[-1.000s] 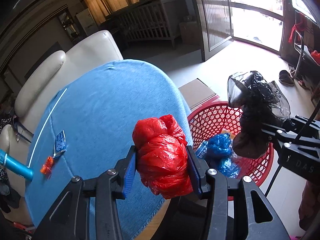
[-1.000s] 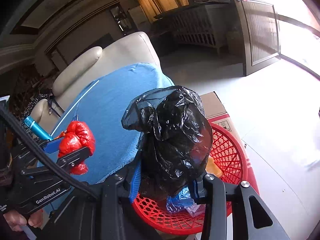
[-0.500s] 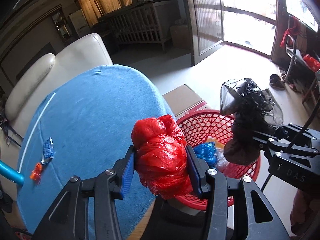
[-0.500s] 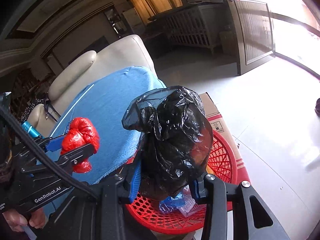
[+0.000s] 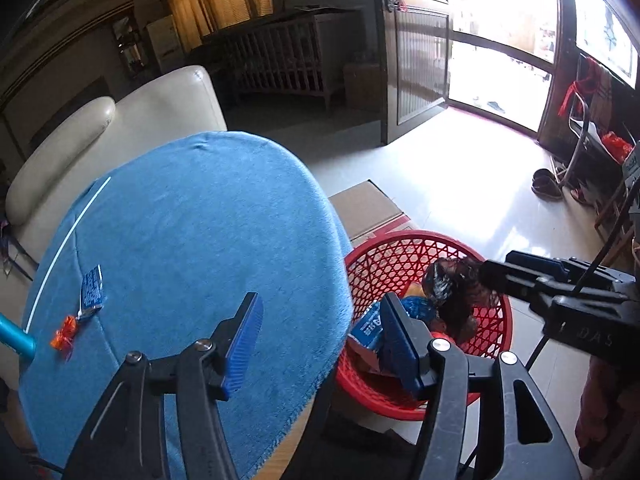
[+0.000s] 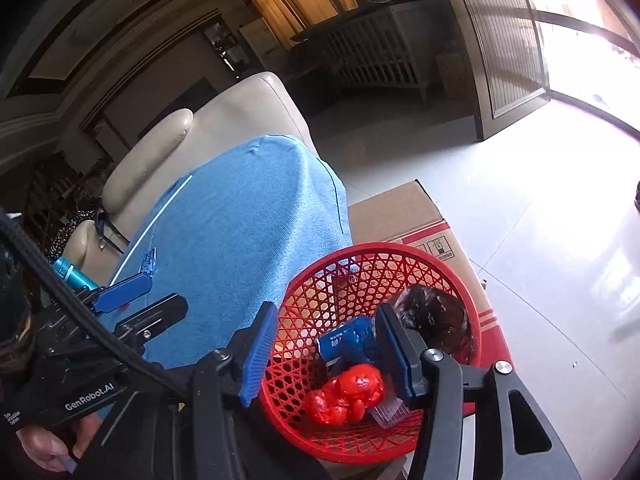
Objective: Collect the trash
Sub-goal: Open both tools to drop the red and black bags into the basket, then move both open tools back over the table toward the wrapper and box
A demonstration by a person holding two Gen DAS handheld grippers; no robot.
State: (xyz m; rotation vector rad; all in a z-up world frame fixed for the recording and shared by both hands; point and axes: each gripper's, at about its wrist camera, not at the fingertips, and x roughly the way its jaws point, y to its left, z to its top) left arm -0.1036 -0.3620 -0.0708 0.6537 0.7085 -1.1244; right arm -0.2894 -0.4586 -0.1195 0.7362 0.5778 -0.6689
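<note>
Both the left gripper (image 5: pixel 320 336) and right gripper (image 6: pixel 326 350) are opening, nothing between their jaws. In the red plastic lattice basket (image 6: pixel 352 264), the crumpled red plastic bag (image 6: pixel 348 398) lies at six o'clock, and what looks like the blurred black plastic bag (image 6: pixel 434 316) at two.

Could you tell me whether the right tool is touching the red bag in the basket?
Apart. The right wrist view shows the right tool opening with nothing between its pads, while the red bag lies below in the basket.

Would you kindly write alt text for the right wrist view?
The right gripper, its jaws opening and empty, hangs over a red basket holding a crumpled red bag, a black bag and blue wrappers. The left gripper is beside it, over a blue tablecloth.
</note>
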